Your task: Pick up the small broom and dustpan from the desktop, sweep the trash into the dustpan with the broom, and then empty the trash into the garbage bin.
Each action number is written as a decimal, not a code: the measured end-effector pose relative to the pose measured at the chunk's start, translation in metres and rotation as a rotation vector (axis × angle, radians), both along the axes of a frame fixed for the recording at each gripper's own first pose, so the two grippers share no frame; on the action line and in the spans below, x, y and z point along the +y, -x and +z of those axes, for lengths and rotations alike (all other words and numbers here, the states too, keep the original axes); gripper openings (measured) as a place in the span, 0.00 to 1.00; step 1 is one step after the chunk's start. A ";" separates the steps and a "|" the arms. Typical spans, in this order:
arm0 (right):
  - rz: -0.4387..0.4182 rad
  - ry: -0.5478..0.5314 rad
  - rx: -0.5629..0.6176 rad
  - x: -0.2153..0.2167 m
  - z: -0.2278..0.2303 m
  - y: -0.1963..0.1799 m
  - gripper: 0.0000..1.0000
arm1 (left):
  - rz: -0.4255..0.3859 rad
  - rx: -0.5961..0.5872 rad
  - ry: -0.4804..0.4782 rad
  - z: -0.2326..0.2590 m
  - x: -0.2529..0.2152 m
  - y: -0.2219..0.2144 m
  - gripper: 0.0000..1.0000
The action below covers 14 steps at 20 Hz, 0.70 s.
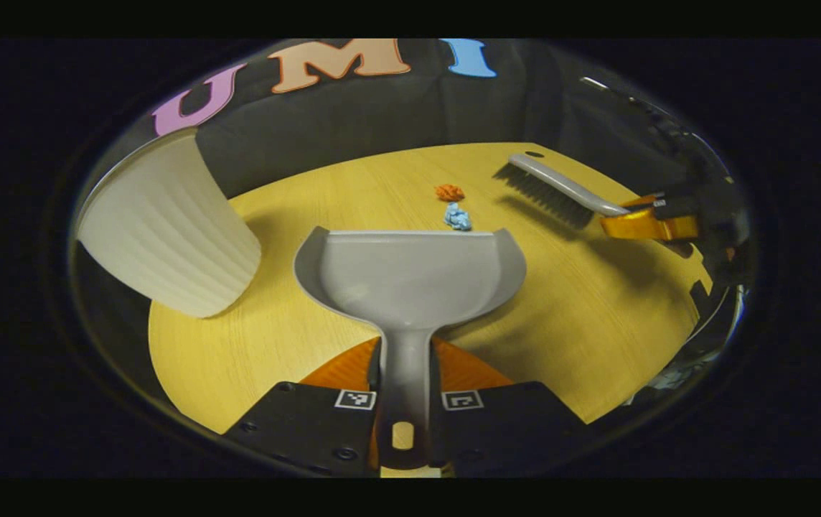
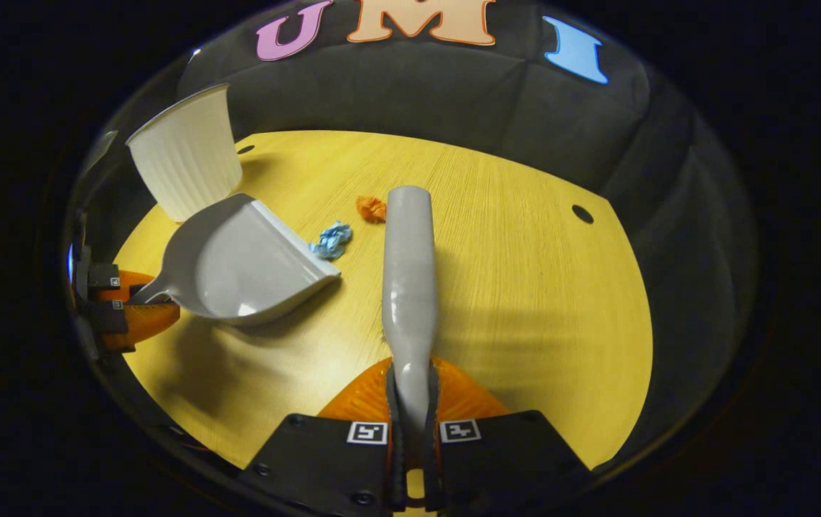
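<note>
My left gripper is shut on the handle of a grey dustpan, whose front lip rests on the yellow desktop just short of a blue paper scrap. An orange scrap lies just beyond it. My right gripper is shut on the handle of a small grey broom, held over the table with its head beside the orange scrap. The blue scrap lies between the broom and the dustpan. In the left gripper view the broom shows dark bristles pointing down, with the right gripper behind it.
A white ribbed garbage bin stands at the table's left, close beside the dustpan, and appears at the back left in the right gripper view. A small round hole marks the tabletop at the right. The left gripper holds the pan from the left edge.
</note>
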State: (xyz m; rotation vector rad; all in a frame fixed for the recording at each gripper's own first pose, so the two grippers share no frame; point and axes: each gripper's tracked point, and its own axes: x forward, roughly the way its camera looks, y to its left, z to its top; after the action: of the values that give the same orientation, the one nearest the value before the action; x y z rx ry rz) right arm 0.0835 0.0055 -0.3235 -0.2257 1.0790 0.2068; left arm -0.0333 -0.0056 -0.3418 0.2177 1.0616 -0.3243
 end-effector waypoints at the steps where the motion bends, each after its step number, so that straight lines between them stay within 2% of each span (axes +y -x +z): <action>1: 0.013 0.007 -0.041 0.002 0.006 -0.017 0.09 | -0.015 0.006 0.008 0.000 -0.003 -0.002 0.19; 2: 0.032 0.026 -0.057 0.003 0.005 -0.034 0.12 | -0.028 0.011 0.013 0.000 -0.004 -0.003 0.19; 3: 0.049 0.045 -0.050 0.004 0.006 -0.048 0.12 | -0.042 0.016 0.013 0.001 -0.003 -0.004 0.17; 4: 0.066 0.057 -0.035 0.009 0.002 -0.056 0.12 | -0.050 0.025 0.017 0.000 -0.003 -0.004 0.21; 5: 0.080 0.060 -0.017 0.013 0.004 -0.067 0.12 | -0.055 0.029 0.022 0.002 -0.004 -0.004 0.17; 7: 0.104 0.098 0.004 0.014 -0.005 -0.089 0.12 | -0.067 0.039 0.029 -0.003 -0.006 -0.011 0.19; 12: 0.200 0.163 0.073 0.026 -0.019 -0.105 0.12 | -0.075 0.066 0.040 -0.010 -0.004 -0.011 0.19; 13: 0.230 0.164 0.087 0.032 -0.019 -0.105 0.10 | -0.078 0.067 0.041 -0.011 -0.003 -0.012 0.19; 14: 0.267 0.174 0.099 0.036 -0.017 -0.102 0.12 | -0.081 0.068 0.042 -0.012 -0.003 -0.013 0.19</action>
State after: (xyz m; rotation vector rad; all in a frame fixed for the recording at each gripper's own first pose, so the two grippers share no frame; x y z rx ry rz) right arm 0.1856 0.0414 -0.3405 -0.5211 1.1644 0.3666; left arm -0.0205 -0.0085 -0.3542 0.2139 1.1141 -0.4287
